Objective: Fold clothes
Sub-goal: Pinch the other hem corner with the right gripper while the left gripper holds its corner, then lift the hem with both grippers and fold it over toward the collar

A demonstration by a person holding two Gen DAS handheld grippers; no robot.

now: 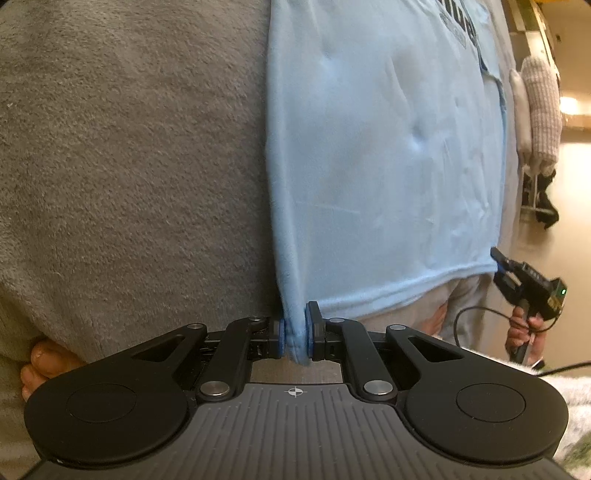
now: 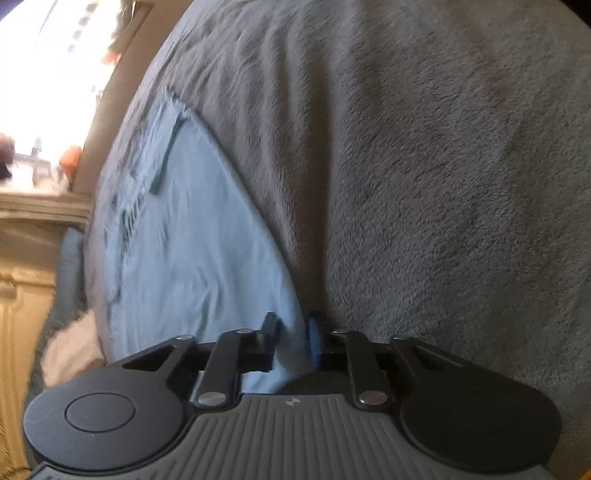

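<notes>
Grey plush blanket (image 1: 129, 166) covers the whole surface, probably a bed, and fills most of both wrist views; at the far right of the left view a lit room with pale flooring shows beyond it.

Spread on that blanket lies the light blue T-shirt (image 1: 388, 166), the garment being folded. It lies mostly flat, hem towards the cameras, with one long side edge running straight up the left view. No finished fold shows across the body, so I judge the work to be early: corners are being taken, and the folding over, any second fold and the smoothing are all left.

Next down in size, the left tongs (image 1: 295, 338) are closed tight on the shirt's bottom corner, a bunched ridge of blue cloth pinched between the blue pads. The right tongs (image 2: 291, 341) have blue fabric between their jaws, which stand nearly together; the pads appear to press on the cloth, though blur makes that grip less certain.

Smallest is the dark printed lettering (image 1: 458, 26) near the shirt's chest, cut off by the frame edge and unreadable.
</notes>
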